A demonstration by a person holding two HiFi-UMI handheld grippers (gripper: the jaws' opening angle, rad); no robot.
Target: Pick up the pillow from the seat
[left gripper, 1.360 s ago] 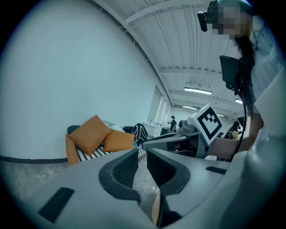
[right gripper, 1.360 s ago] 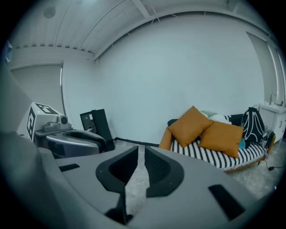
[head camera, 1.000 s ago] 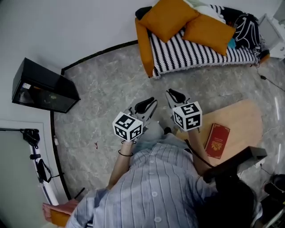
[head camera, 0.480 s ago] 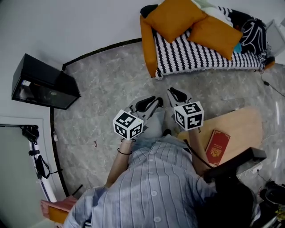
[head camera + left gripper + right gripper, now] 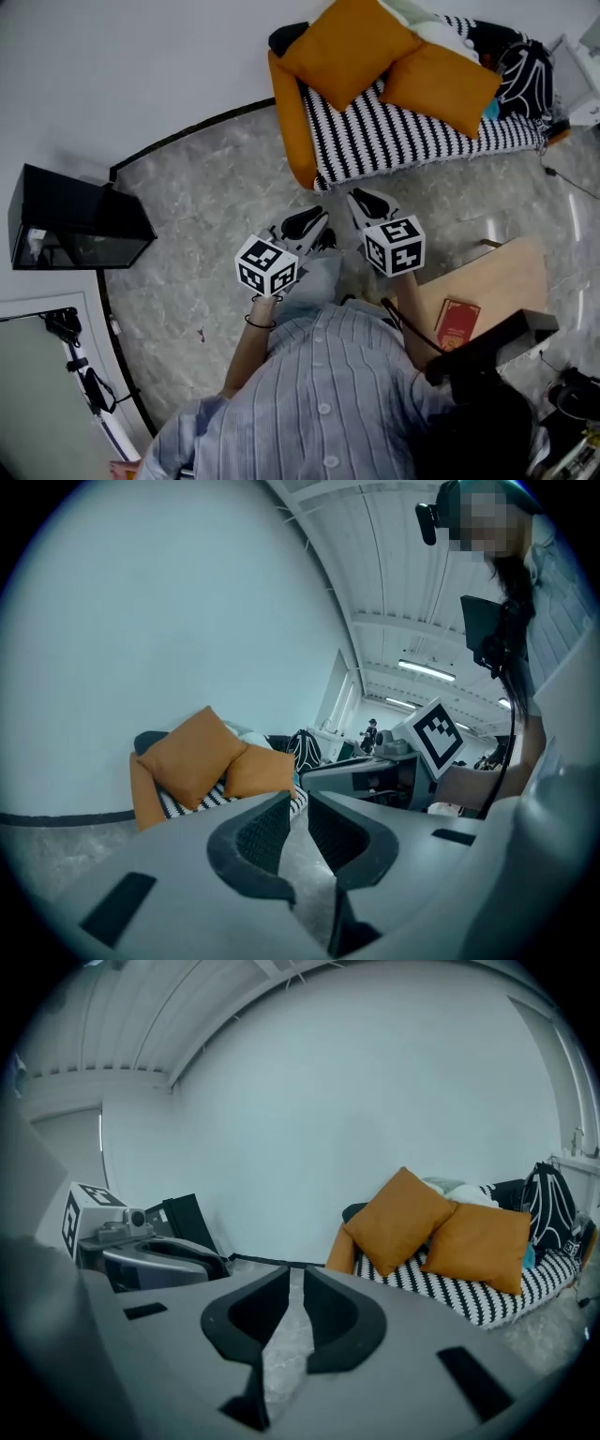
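Two orange pillows lie on a black-and-white striped seat (image 5: 412,131): the bigger one (image 5: 349,47) at its left end, the second (image 5: 441,73) to its right. Both show in the left gripper view, the bigger pillow (image 5: 190,757) left of the second (image 5: 260,771), and in the right gripper view, the bigger (image 5: 398,1218) beside the second (image 5: 480,1243). My left gripper (image 5: 305,223) and right gripper (image 5: 368,202) hang side by side over the marble floor, short of the seat. Each is shut with nothing between its jaws.
A black cabinet (image 5: 75,225) stands by the wall at the left. A wooden table (image 5: 487,281) with a red book (image 5: 457,323) is at my right. A black bag (image 5: 525,66) lies on the seat's right end. Grey marble floor (image 5: 206,187) lies between me and the seat.
Both grippers have moved forward together over the floor toward the seat. The seat and pillows now look nearer and larger. The jaws have not changed.
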